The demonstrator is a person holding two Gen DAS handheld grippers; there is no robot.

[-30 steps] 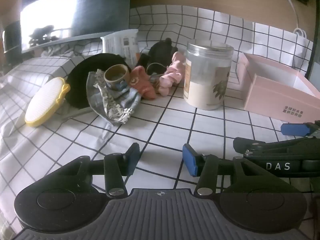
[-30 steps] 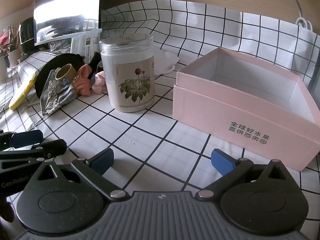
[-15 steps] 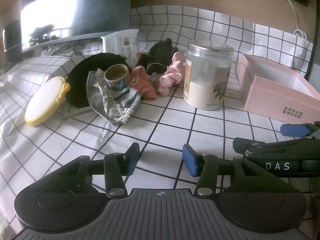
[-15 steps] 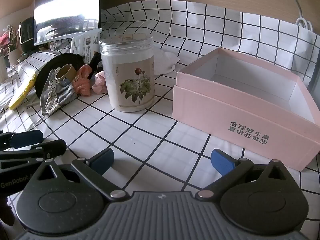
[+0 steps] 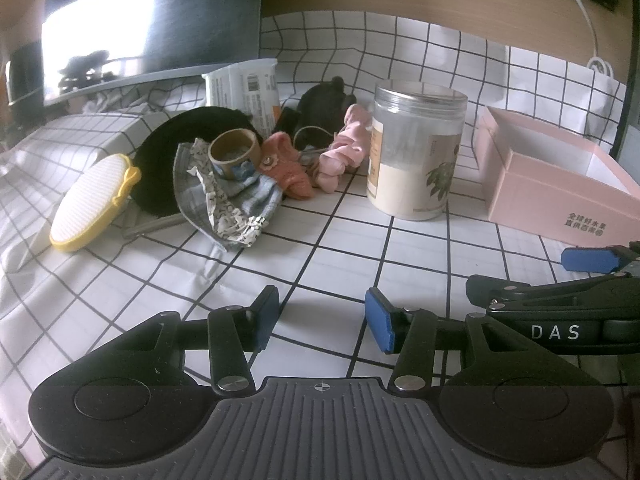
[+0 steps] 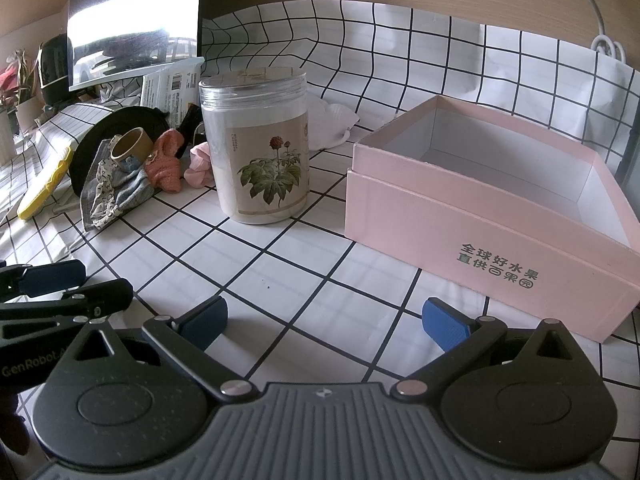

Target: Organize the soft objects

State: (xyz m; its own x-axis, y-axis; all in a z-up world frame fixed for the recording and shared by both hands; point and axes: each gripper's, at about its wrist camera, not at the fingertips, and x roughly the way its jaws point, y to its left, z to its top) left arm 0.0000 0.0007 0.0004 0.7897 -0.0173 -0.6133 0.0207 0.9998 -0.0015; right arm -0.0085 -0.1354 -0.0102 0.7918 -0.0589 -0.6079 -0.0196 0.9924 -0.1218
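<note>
A heap of soft things lies at the back left: a grey-blue patterned cloth [image 5: 224,200] [image 6: 116,192], an orange sock [image 5: 288,168] [image 6: 166,166], a pink scrunchie [image 5: 344,152] [image 6: 199,168] and a black fabric piece [image 5: 324,100]. An open, empty pink box [image 6: 480,216] [image 5: 552,196] stands at the right. My left gripper [image 5: 322,318] is open and empty, low over the cloth-covered table, well short of the heap. My right gripper [image 6: 324,320] is open and empty, in front of the box.
A clear jar with a plant label [image 5: 416,152] [image 6: 260,148] stands between the heap and the box. A cardboard tape roll [image 5: 234,152], a yellow-rimmed brush [image 5: 92,200], a black round pad [image 5: 176,148] and a white packet [image 5: 244,92] sit by the heap. A monitor [image 5: 140,32] stands behind.
The left wrist view has shifted very slightly, nothing else moved. Both grippers stay open and empty.
</note>
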